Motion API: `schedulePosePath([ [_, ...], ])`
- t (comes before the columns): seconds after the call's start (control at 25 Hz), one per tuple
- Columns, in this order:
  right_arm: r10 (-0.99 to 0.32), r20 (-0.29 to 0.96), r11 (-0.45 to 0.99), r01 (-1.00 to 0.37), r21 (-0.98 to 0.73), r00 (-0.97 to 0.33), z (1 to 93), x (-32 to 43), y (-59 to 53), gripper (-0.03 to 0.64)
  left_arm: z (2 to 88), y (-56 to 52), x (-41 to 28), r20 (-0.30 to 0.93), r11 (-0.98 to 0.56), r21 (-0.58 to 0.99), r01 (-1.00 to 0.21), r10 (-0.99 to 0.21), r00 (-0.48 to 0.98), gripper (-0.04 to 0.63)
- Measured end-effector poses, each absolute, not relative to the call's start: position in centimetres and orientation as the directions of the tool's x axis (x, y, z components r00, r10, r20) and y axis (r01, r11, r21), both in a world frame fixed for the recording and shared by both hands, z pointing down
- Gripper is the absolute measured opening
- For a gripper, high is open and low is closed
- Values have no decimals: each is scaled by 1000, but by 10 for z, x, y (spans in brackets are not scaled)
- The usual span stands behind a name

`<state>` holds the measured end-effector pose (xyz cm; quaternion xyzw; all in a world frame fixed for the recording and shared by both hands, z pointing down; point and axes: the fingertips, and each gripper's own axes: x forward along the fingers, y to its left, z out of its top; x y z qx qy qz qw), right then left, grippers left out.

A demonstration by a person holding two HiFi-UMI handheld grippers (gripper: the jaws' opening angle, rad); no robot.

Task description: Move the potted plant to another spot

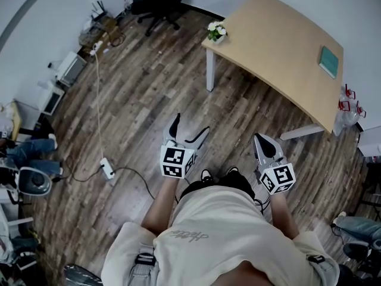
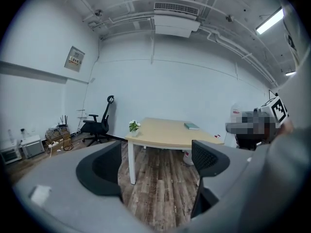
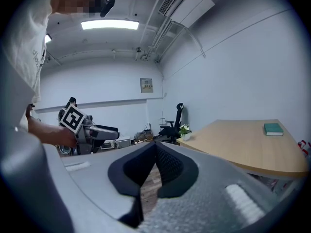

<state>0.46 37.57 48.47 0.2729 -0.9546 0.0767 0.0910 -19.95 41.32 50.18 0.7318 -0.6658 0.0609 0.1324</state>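
A pale wooden table (image 1: 280, 46) on white legs stood ahead of my left gripper (image 1: 189, 130) and my right gripper (image 1: 262, 140), well apart from both. The potted plant (image 1: 216, 32) sat on the table's left corner, straight ahead of the left gripper. A green book (image 1: 328, 61) lay flat farther off to the right. On the plank floor (image 1: 143, 100), a white power strip (image 1: 108, 168) lay left of the left gripper. A black office chair (image 1: 158, 5) stood beyond the plant.

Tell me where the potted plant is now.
In the head view the potted plant stands on the left corner of the table, near the black office chair.
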Motion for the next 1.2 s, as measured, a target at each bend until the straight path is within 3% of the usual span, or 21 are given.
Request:
schedulePosePath([
  [0.6, -636, 233, 734, -670, -115, -736, 487, 58, 361, 2, 525, 405, -198, 316, -69, 130, -989, -943, 107, 465],
  [1.2, -591, 222, 756, -629, -183, -775, 505, 34, 219, 2, 508, 315, -209, 342, -32, 74, -997, -938, 55, 413],
])
